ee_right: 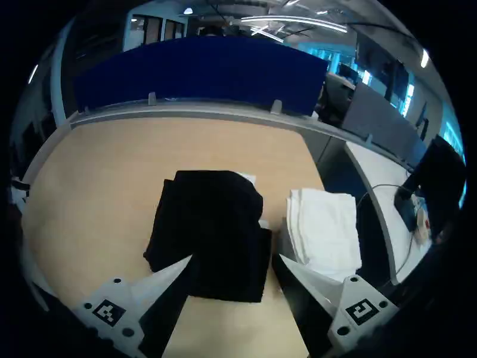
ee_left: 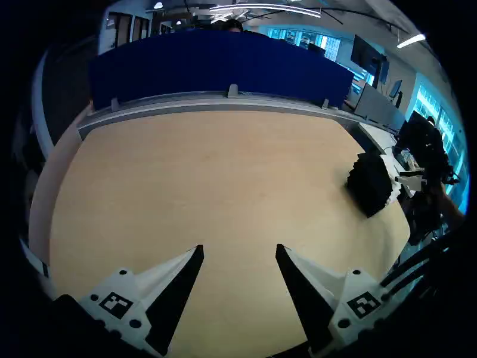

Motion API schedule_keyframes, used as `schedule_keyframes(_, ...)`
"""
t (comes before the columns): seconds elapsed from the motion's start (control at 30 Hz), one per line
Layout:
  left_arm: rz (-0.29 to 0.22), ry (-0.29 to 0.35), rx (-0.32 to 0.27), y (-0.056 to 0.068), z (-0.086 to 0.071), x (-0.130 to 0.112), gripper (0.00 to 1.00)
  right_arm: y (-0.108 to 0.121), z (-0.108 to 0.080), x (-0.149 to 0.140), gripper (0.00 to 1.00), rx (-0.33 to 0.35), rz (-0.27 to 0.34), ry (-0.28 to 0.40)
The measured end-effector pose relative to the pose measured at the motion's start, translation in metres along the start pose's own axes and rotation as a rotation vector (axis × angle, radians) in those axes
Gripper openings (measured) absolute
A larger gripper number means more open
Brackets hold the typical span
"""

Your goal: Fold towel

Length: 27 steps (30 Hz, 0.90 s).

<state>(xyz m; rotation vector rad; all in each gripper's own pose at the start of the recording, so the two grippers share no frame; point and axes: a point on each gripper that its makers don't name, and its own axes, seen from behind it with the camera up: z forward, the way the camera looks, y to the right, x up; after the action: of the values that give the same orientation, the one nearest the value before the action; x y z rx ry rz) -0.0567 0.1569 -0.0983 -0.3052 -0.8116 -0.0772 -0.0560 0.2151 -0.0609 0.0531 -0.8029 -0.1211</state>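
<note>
Over the wooden desk (ee_left: 208,179), the left gripper (ee_left: 238,247) and right gripper (ee_right: 233,256) gaped wide; the right should pinch one corner of the black towel (ee_right: 208,215).

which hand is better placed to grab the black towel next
Right, probably. The right tool is open, with the black towel lying just ahead, between its fingertips. The left tool is open over bare table, with the towel far off to one side.
</note>
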Motion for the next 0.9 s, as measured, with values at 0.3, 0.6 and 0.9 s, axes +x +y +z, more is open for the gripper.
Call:
schedule_keyframes(0.3, -0.011, 0.006, 0.017, -0.006, -0.005, -0.003, 0.89, -0.018, 0.021, 0.044, 0.93, 0.040, -0.014, 0.057)
schedule_keyframes(0.6, -0.032, 0.003, 0.047, -0.016, -0.010, -0.011, 0.89, -0.034, 0.050, 0.056, 0.93, 0.079, -0.038, 0.050)
schedule_keyframes(0.9, -0.046, 0.004, 0.076, -0.026, -0.016, -0.018, 0.89, -0.032, 0.090, 0.041, 0.94, 0.094, -0.016, -0.006)
